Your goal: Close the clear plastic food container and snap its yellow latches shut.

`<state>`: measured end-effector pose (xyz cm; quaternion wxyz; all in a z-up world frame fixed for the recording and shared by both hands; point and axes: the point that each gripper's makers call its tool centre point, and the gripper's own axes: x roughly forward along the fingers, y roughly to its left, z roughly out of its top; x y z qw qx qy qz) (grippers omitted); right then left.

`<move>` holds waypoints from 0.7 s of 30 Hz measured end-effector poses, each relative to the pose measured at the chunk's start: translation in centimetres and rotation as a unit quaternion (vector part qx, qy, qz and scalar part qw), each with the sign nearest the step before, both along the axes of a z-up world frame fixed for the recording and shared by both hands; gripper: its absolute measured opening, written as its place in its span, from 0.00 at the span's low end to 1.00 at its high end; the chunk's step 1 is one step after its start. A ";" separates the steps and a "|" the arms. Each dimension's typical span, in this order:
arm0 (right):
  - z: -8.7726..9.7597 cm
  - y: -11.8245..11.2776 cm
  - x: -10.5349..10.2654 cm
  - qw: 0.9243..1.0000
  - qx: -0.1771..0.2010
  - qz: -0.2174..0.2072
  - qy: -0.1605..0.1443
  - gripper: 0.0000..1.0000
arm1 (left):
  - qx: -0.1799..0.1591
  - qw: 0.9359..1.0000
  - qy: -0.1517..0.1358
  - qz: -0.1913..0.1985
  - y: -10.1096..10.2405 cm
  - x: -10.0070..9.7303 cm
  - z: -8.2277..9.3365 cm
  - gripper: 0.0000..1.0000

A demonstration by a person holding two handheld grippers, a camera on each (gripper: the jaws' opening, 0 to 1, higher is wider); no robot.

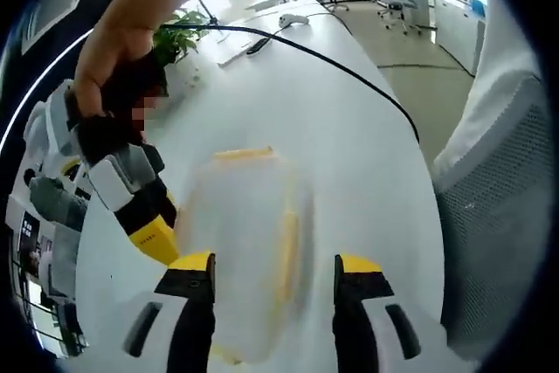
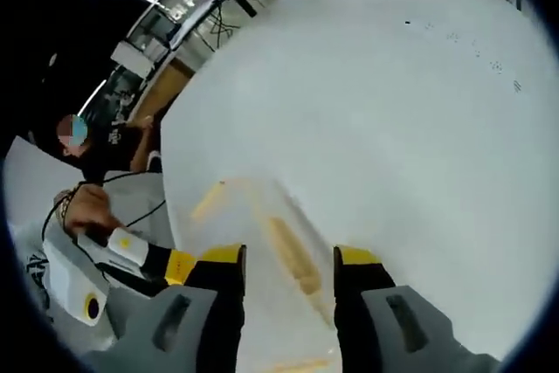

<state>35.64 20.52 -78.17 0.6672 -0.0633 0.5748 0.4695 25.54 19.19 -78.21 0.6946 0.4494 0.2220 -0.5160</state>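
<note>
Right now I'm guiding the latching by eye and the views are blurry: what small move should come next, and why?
Probably ease the left gripper down toward the yellow latch. The clear container sits on the white table, with that latch between the open jaws. The right gripper also hangs open over it.

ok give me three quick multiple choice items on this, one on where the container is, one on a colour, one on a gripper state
1. Where is the clear container?
A. on the white table
B. on a chair
C. on the floor

2. What colour are its latches?
A. red
B. yellow
C. blue

3. How do the left gripper jaws stand?
A. shut on a cable
B. shut on a latch
C. open, container between them

Answers:
1. A, the container rests on the table surface in the left gripper view.
2. B, yellow strips run along its edges.
3. C, the jaw tips stand apart with the blurred container in the gap.
</note>
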 end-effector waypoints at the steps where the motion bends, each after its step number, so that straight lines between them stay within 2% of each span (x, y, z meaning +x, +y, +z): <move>1: 0.2 -0.1 0.1 1.000 0.001 -0.001 -0.005 0.32 | -0.001 1.000 0.004 0.004 0.1 0.0 0.1 0.49; 2: 0.3 -0.2 0.4 1.000 0.002 -0.001 -0.015 0.30 | -0.010 1.000 0.018 0.016 0.2 -0.1 0.2 0.50; 4: 0.5 -0.4 0.9 1.000 0.002 -0.007 -0.030 0.30 | -0.021 0.999 0.026 0.021 0.4 -0.2 0.5 0.51; 6: 0.5 -0.5 1.1 0.999 0.007 -0.009 -0.045 0.30 | -0.023 0.999 0.024 0.018 0.8 -0.1 0.9 0.56; 8: 0.6 -0.7 0.6 0.999 0.013 -0.004 -0.045 0.34 | -0.028 0.999 0.015 0.024 1.4 0.5 1.7 0.59; 10: 0.8 -0.8 0.1 0.999 0.022 0.003 -0.048 0.39 | -0.032 0.999 0.018 0.032 2.2 1.1 2.3 0.60; 14: 1.6 -1.2 -0.2 0.995 0.037 0.034 -0.086 0.45 | -0.035 0.998 0.018 0.046 3.7 2.4 3.2 0.64; 17: 2.4 -1.8 -0.6 0.990 0.039 0.070 -0.120 0.51 | -0.030 0.998 0.025 0.057 4.6 2.9 3.5 0.68; 21: 3.1 -2.9 -1.9 0.977 0.022 0.129 -0.165 0.61 | -0.024 0.998 0.025 0.053 4.9 3.3 3.8 0.72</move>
